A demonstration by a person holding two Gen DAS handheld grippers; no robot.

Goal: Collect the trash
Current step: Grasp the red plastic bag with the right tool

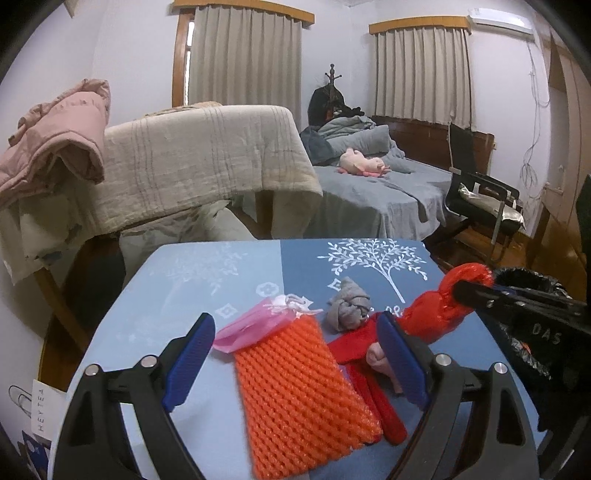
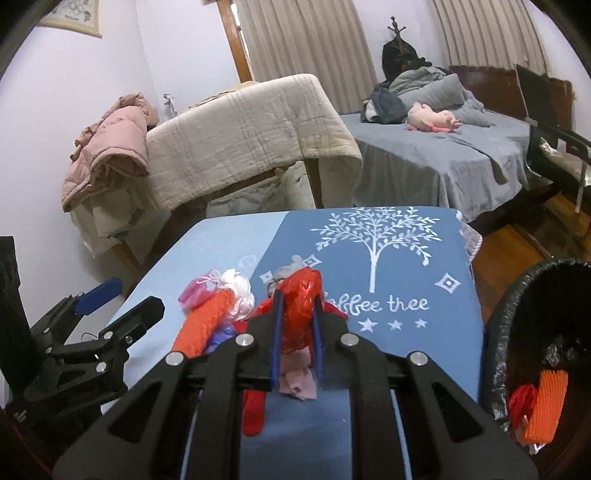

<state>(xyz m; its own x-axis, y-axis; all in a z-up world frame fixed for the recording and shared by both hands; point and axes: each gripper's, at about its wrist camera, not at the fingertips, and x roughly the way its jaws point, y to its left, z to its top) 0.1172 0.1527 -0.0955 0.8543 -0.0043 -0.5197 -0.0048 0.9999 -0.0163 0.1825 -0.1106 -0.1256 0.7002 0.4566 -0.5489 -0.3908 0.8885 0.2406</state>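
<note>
Grey bed (image 1: 373, 192), curtained windows (image 1: 421, 70), white walls (image 1: 332, 48)

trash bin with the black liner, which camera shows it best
The right wrist view: the black-lined trash bin shows its open mouth with orange and red trash inside. The left wrist view catches only part of its rim behind the right gripper.

A lived-in bedroom in a home. A bed (image 1: 376, 192) with grey sheets carries a rumpled duvet, a pillow and a pink plush toy (image 1: 362, 164). Beige curtains (image 1: 243, 59) hang over two wood-framed windows, and a coat rack (image 1: 332, 85) stands between them in the corner. A pink jacket (image 1: 55, 136) and a cream blanket (image 1: 207, 155) are draped over furniture. An air conditioner (image 1: 498, 20) sits high on the wall; the floor is wood.
</note>
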